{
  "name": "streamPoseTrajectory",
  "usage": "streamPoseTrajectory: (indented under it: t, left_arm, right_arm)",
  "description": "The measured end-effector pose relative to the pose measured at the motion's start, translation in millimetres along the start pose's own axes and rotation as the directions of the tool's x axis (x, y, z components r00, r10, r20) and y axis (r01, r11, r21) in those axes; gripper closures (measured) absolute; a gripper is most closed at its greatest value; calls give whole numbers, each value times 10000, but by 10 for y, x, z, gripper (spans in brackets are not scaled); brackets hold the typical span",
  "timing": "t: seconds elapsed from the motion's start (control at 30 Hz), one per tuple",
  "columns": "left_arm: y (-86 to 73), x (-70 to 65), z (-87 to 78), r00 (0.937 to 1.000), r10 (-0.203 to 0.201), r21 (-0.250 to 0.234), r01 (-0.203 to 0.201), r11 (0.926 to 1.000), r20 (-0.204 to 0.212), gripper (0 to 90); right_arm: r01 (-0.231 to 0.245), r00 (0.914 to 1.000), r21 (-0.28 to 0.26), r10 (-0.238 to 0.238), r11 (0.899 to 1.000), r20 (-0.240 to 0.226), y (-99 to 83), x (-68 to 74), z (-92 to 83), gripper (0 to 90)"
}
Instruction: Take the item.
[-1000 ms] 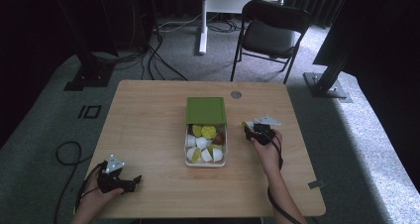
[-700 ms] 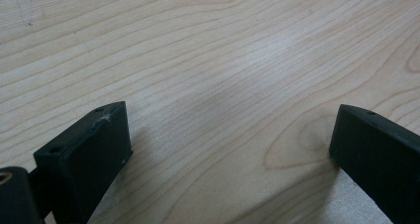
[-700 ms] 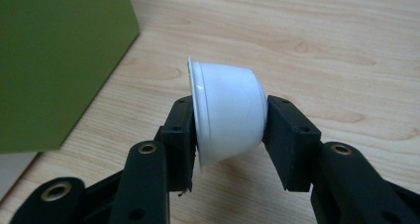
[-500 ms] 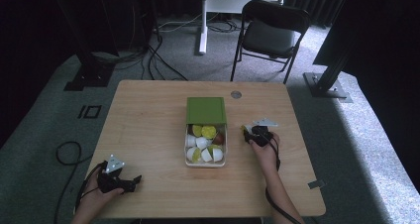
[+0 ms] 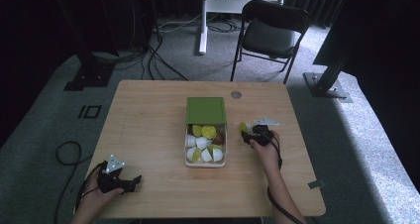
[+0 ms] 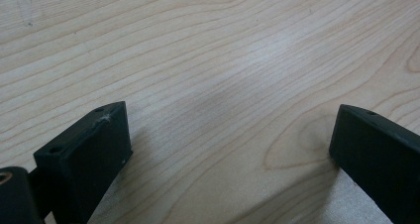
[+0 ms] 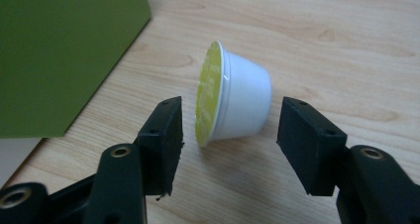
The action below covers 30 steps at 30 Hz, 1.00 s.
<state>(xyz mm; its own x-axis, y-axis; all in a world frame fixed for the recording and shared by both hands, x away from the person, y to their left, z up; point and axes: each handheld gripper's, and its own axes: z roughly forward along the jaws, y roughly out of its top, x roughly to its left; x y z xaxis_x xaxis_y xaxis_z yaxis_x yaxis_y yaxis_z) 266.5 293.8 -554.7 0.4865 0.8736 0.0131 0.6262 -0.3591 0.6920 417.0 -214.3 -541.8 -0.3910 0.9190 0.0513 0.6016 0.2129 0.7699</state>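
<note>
- Landmark: the box (image 5: 205,144), a clear container of white and yellow-lidded cups at mid-table, with its green lid (image 5: 206,110) lying at its far end. All places below are given from it.
- Cup (image 7: 233,102): a small white cup with a yellow-green foil top lies on its side on the table (image 5: 148,115), just right of the box near the seam of box and lid; in the high view it shows as a yellow spot (image 5: 243,127).
- Cup axis: in the right claw view the axis from foil to base runs roughly crosswise, from one jaw toward the other, with the foil facing the box side.
- Right claw (image 7: 228,130): spread, jaws standing either side of the cup, neither seen touching it. The cup sits slightly beyond the jaw tips, so a short advance would probably precede a closing grip on foil face and base.
- Right claw in the high view (image 5: 250,133): just right of the box, clearly the nearer to the cup.
- Left claw (image 5: 130,181): well to the near left of the box, by the table's near edge; its jaws (image 6: 223,154) are spread over bare wood and hold nothing.
</note>
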Motion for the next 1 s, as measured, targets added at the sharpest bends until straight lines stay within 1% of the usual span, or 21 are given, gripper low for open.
streamPoseTrajectory:
  t: [0.1, 0.17, 0.23, 0.27, 0.3, 0.37, 0.47, 0.5, 0.53, 0.57, 0.6, 0.63, 0.67, 0.7, 0.73, 0.8, 0.87, 0.93, 1.0]
  left_arm:
    - [0, 0, 0, 10000, 2, 4, -2, 10000, -1, 35]
    - [0, 0, 0, 10000, 0, 3, 0, 10000, 0, 35]
    - [0, 0, 0, 10000, -2, -1, 2, 10000, 0, 35]
    - [0, 0, 0, 10000, -1, -1, 1, 10000, 2, 35]
    - [0, 0, 0, 10000, -6, -1, 6, 10000, 0, 35]
    - [0, 0, 0, 10000, 0, 0, 0, 10000, 0, 35]
    - [0, 0, 0, 10000, -1, -3, 1, 10000, 1, 35]
    - [0, 0, 0, 10000, -1, -2, 1, 10000, 0, 35]
    - [0, 0, 0, 10000, 3, 1, -3, 10000, 0, 35]
    - [0, 0, 0, 10000, 3, 2, -3, 10000, -1, 35]
    - [0, 0, 0, 10000, 5, 1, -5, 10000, 2, 35]
    - [0, 0, 0, 10000, 4, 3, -4, 10000, 0, 35]
    - [0, 0, 0, 10000, 3, -1, -3, 10000, 0, 35]
    - [0, 0, 0, 10000, 2, 2, -2, 10000, -1, 35]
    - [0, 0, 0, 10000, -1, -1, 1, 10000, 0, 35]
    - [0, 0, 0, 10000, 0, -2, 0, 10000, 0, 35]
    - [0, 0, 0, 10000, 2, 3, -2, 10000, -1, 35]
    - [0, 0, 0, 10000, 1, -2, -1, 10000, 1, 35]
    - [0, 0, 0, 10000, 10, 3, -10, 10000, -2, 35]
  right_arm:
    - [84, 9999, -65, -83, 9999, 74, 3, -20, -34, 410]
    - [-63, 9999, -133, 65, 9999, 121, -4, -40, -62, 385]
    - [-107, 9999, -222, 109, 9997, 59, -16, -59, -96, 364]
    - [-49, 10000, -237, 50, 9997, 43, -23, -65, -114, 356]
    - [-7, 10000, -237, 7, 9997, -5, -30, -72, -134, 335]
    - [71, 9999, -423, -76, 9991, -120, -54, -87, -182, 308]
    - [141, 9994, -506, -156, 9986, -293, -94, -118, -267, 241]
    - [-25, 9991, -395, 8, 9992, -430, -109, -128, -302, 237]
    - [-434, 9981, -121, 428, 9990, -446, -127, -128, -340, 225]
    - [-681, 9965, 12, 681, 9977, -481, -159, -126, -369, 215]
    - [-596, 9963, 339, 615, 9976, -593, -180, -132, -401, 210]
    - [-21, 9975, 411, 49, 9992, -699, -204, -139, -431, 198]
    - [283, 9972, 422, -253, 9987, -706, -226, -136, -454, 181]
    - [369, 9966, 342, -343, 9987, -755, -248, -135, -475, 183]
    - [443, 9952, 131, -429, 9989, -875, -267, -132, -498, 183]
    - [842, 9894, -78, -845, 9964, -1183, -309, -117, -551, 182]
    - [992, 9840, -49, -988, 9951, -1483, -352, -109, -596, 183]
    - [1053, 9826, -129, -1060, 9944, -1522, -388, -104, -631, 183]
    - [1323, 9774, -158, -1331, 9911, -1642, -422, -103, -658, 183]
